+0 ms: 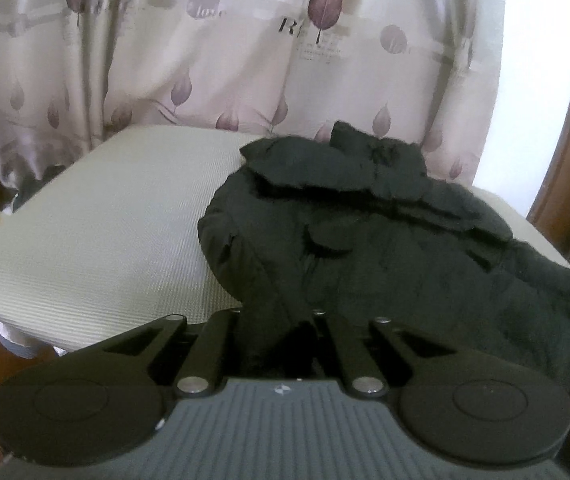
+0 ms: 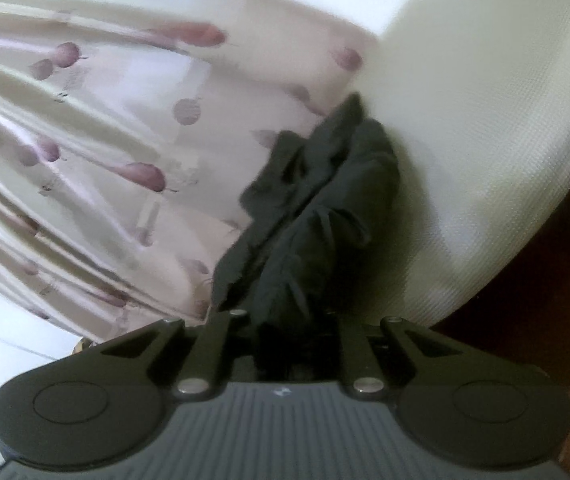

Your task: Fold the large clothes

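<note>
Garment: black garment heaped right of centre on pale cushion | left gripper: pinching a garment fold, bottom centre | right gripper: pinching bunched black cloth, bottom centre | backdrop: patterned curtain

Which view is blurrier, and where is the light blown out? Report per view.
Left wrist: fairly sharp; black garment shows almost no fold detail; white glare right of the curtain. Right wrist: motion-smeared, curtain prints streaked; top and lower-left blown white.
</note>
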`<state>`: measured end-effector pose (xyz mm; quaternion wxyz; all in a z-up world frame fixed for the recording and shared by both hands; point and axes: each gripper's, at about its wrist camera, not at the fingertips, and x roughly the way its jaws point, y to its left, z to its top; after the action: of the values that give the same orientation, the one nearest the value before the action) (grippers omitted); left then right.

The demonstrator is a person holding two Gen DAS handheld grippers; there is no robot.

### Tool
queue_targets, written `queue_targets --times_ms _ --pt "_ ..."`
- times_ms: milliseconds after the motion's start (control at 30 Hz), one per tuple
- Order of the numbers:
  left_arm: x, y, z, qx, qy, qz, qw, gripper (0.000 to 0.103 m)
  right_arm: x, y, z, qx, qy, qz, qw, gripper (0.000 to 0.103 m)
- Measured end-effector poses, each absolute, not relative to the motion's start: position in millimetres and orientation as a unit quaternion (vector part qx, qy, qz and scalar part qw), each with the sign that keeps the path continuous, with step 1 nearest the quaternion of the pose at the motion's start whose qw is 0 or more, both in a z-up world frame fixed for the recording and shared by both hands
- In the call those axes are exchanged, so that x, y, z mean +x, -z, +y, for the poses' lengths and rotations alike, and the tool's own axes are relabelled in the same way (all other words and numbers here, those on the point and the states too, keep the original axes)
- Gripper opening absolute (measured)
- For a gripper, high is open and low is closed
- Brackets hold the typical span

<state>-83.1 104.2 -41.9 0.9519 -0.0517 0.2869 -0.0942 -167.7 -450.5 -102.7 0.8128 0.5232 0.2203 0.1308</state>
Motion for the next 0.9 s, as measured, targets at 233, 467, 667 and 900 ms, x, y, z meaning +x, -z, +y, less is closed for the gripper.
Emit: queue_targets --times_ms 233,467,667,900 --pt "-99 25 104 -0.059 0.091 0.274 0.956 0.008 -185 78 -449 0.524 -0.15 0.2 0.814 0.012" --pt "-103 18 100 -0.06 0.084 0.271 0.957 0.008 -191 73 -450 0.523 -0.16 0.189 0.815 0.012" --pt "-100 19 105 -0.075 0.079 0.276 0.955 0.008 -191 75 -453 0.528 -0.165 0.187 0.812 0.012" --pt "-90 19 121 -0.141 0.07 0.287 0.945 0.008 -186 73 -457 0.532 -0.168 0.184 0.809 0.012"
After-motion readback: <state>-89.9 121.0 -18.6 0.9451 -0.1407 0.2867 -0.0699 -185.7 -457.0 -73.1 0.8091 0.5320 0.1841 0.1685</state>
